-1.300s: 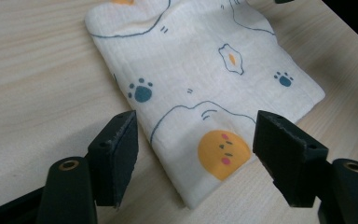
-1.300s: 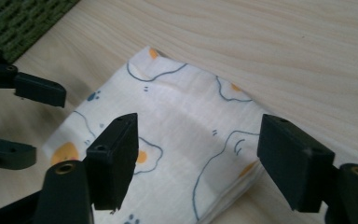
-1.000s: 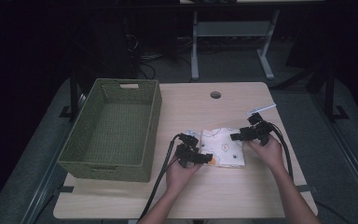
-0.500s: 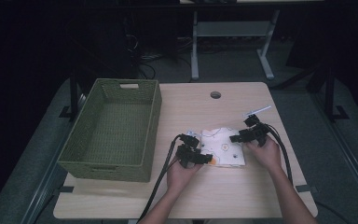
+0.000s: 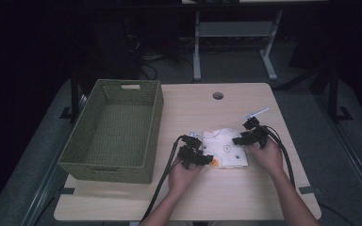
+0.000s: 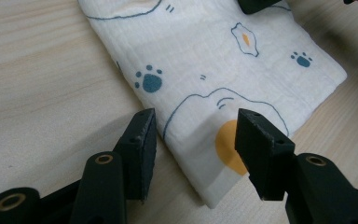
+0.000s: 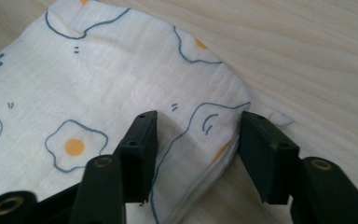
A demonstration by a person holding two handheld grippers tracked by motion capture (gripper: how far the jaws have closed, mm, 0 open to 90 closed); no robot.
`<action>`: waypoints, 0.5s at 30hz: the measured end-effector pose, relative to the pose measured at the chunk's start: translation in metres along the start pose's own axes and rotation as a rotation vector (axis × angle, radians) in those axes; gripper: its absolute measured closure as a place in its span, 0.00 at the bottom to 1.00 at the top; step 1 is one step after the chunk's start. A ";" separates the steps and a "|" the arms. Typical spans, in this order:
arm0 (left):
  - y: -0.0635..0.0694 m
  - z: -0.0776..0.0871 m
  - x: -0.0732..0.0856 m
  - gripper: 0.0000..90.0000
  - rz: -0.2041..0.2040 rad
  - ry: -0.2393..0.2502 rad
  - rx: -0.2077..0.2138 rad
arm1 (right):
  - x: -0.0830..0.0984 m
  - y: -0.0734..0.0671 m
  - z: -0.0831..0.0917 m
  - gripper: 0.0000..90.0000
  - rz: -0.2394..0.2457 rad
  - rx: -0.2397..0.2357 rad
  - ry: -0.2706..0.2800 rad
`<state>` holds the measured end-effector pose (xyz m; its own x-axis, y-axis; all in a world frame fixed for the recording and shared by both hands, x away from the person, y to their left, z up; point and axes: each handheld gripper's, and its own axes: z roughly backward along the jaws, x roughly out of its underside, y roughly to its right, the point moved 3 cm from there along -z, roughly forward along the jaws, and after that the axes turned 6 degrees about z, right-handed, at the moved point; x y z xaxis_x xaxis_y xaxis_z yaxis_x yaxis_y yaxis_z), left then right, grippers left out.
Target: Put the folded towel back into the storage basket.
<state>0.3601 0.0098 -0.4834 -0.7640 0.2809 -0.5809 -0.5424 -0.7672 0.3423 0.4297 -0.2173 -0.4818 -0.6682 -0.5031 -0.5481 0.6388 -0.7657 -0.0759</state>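
Jaws on both sides have just been closing, and that is the change against the frames from a second ago, where they stood wider; the hands themselves sit where they sat, and the folded cloth (image 5: 225, 147) lies in the same place on the table (image 5: 188, 108). The left gripper (image 5: 202, 159) straddles the cloth's near left corner: in the left gripper view one jaw stands over bare wood, the other over the orange yolk print, with the corner of the cloth (image 6: 214, 88) between them and the pads not yet pressing on it, so nothing is grasped there. The right gripper (image 5: 241, 140) straddles the far right corner: in the right gripper view one jaw hangs over the printed face of the cloth (image 7: 121, 84), the other off its folded edge, with a gap on that side, so it too is released. The cloth lies flat, a near-square folded pad with white ground, fried eggs and blue paw prints, right of the table's middle and towards the person's edge; its slightly longer side runs left to right in the high view, turned a little so the right end sits farther away. The green woven basket (image 5: 118, 160) stands well apart at the left of the table.
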 end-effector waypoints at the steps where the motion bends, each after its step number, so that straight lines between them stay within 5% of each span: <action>1: 0.000 0.000 0.000 0.53 0.002 0.003 -0.003 | 0.000 0.000 0.000 0.54 0.002 0.004 -0.003; 10: 0.002 -0.003 -0.002 0.70 -0.057 -0.002 -0.050 | 0.000 -0.002 0.000 0.66 -0.008 -0.013 0.001; 15: 0.000 -0.004 -0.003 0.83 -0.058 -0.007 -0.038 | 0.000 -0.003 0.000 0.76 -0.020 -0.042 0.007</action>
<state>0.3638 0.0068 -0.4847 -0.7341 0.3294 -0.5938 -0.5724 -0.7706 0.2802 0.4274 -0.2151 -0.4816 -0.6785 -0.4852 -0.5515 0.6408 -0.7580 -0.1215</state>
